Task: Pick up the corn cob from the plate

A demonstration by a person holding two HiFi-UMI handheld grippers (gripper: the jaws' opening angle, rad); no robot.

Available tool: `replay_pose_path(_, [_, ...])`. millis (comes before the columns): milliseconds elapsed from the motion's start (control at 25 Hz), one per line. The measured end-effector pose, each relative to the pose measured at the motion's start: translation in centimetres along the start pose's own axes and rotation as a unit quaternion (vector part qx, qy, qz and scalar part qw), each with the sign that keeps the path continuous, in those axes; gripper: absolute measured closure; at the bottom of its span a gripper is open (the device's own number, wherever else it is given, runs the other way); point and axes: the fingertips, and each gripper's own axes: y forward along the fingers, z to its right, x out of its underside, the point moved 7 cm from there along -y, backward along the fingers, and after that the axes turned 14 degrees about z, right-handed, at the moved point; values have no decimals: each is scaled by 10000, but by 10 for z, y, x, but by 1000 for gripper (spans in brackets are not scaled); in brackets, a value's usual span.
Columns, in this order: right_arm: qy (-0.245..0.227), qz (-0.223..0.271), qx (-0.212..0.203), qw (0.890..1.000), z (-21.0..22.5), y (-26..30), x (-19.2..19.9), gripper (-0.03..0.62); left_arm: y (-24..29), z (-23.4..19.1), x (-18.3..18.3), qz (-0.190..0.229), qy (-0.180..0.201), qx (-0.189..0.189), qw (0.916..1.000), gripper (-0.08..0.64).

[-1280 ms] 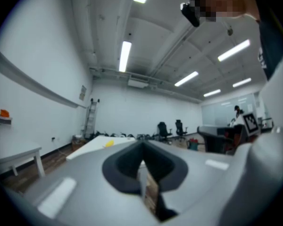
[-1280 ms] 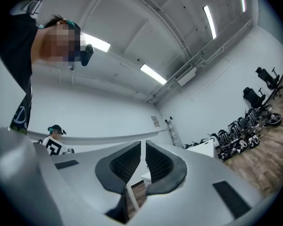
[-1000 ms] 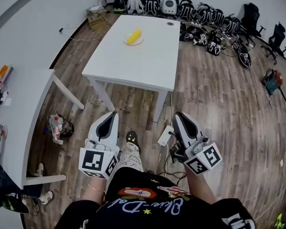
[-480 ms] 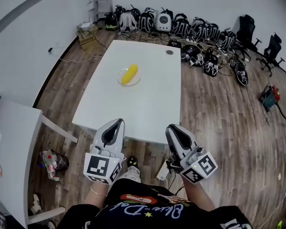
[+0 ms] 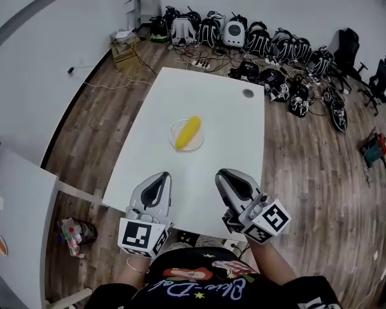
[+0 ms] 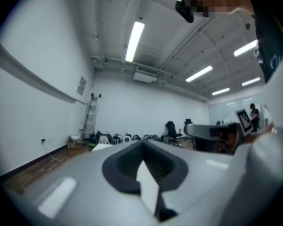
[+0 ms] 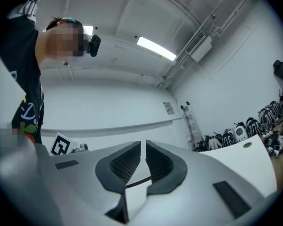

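Head view: steeply down onto table. Gripper views: low, near level, along own jaws; shared: table, backpacks.

Table: white top, smooth, matt with a faint sheen.
Floor: wood-look planks, brown, visible grain, low gloss.
Plate: pale and glossy, seemingly translucent; material undetermined.
Corn cob: yellow; kernel texture cannot be resolved at this range.
Left gripper and right gripper: grey moulded plastic shells, smooth, satin finish.
The jaws are lined with dark ribbed pads, matt and rubber-like.
Marker cubes: matt black-and-white print.
Walls: white paint, matt.
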Motion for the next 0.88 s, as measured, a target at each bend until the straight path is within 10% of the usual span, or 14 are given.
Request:
replay_pose_path(240, [-676, -1286, -1037, 9839, 44, 42, 27, 575, 10, -7, -7, -40, 35, -386, 9992, 563])
replay_pose_path(560, [-1897, -3087, -2573, 8958, 128, 130, 112, 560, -4, -29, 13, -421, -133, -1082, 9931, 561])
replay_pose_path(680, [-2300, -3783, -3351, 8317, 140, 149, 149, 409, -19, -39, 20, -535, -166, -1362, 9891, 563])
replay_pose_path(880, [-3130, -4698, -4517, 6908, 155, 168, 192, 376, -43, -57, 37, -742, -304, -1884, 9788, 563])
